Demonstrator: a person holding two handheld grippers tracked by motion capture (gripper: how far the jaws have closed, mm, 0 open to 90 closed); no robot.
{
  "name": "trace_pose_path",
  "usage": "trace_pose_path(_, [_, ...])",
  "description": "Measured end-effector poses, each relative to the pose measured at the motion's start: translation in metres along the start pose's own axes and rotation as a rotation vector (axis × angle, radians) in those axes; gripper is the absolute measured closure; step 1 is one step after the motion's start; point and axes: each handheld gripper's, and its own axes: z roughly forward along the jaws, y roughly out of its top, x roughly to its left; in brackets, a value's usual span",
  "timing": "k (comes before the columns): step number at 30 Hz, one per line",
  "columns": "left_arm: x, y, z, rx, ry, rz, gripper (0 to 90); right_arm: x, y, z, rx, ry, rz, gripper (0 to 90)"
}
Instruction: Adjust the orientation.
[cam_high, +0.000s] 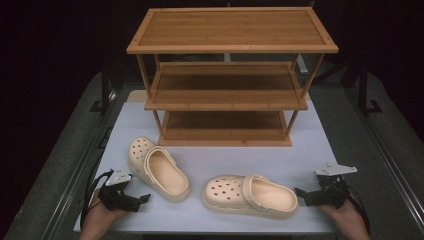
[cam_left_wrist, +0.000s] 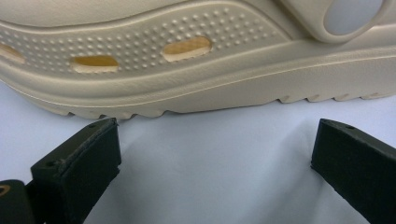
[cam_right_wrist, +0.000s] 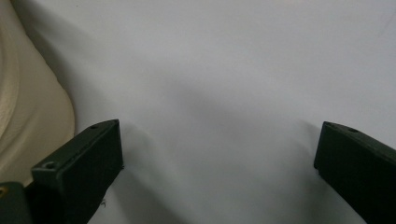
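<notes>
Clogs: two cream foam shoes with round holes over the toes and a heel strap, both upright on the white table (cam_high: 310, 140).
Left clog (cam_high: 157, 167): at about 8 o'clock on the table, toe toward 11 o'clock.
Right clog (cam_high: 250, 195): at about 6 o'clock, toe toward 9 o'clock.
Left gripper (cam_high: 142, 199): jaws apart, nothing between them, just beside the left clog's sole.
Right gripper (cam_high: 300, 192): jaws apart, nothing held, just beside the right clog's heel.
Rack (cam_high: 227, 75): one wooden rack, three shelves, at 12 o'clock.
</notes>
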Motion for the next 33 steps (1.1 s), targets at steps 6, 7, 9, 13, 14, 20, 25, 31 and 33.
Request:
trace_pose_path(6, [-0.001,0.0,-0.001,0.003,0.006,-0.001,1.2,0.0,0.0,0.0,0.0,0.0,0.001,0.9])
trace_pose_path(7, [-0.001,0.0,-0.001,0.003,0.006,-0.001,1.2,0.0,0.0,0.0,0.0,0.0,0.001,0.9])
trace_pose_path(9, [-0.001,-0.001,-0.002,0.003,0.01,-0.008,1.3,0.0,0.0,0.0,0.0,0.0,0.001,0.9])
trace_pose_path(13, [0.002,-0.004,-0.008,-0.005,0.022,-0.016,6.5,0.0,0.0,0.0,0.0,0.001,0.001,0.9])
trace_pose_path(14, [0.004,-0.006,-0.01,-0.004,0.034,-0.024,6.6,0.0,0.0,0.0,0.0,0.001,0.001,0.9])
trace_pose_path(20, [0.013,-0.01,-0.024,-0.024,0.04,-0.049,23.4,0.0,0.0,0.0,-0.001,0.001,0.001,0.9])
trace_pose_path(25, [0.021,-0.006,-0.035,-0.05,0.05,-0.057,48.8,0.0,0.0,0.0,0.0,0.001,0.001,0.9])
trace_pose_path(31, [0.035,0.005,-0.04,-0.05,0.072,-0.086,82.5,0.0,0.0,0.0,0.001,0.001,0.002,0.9])
trace_pose_path(33, [0.042,0.009,-0.041,-0.046,0.082,-0.112,90.0,0.0,0.0,0.0,0.001,0.001,0.002,0.9])
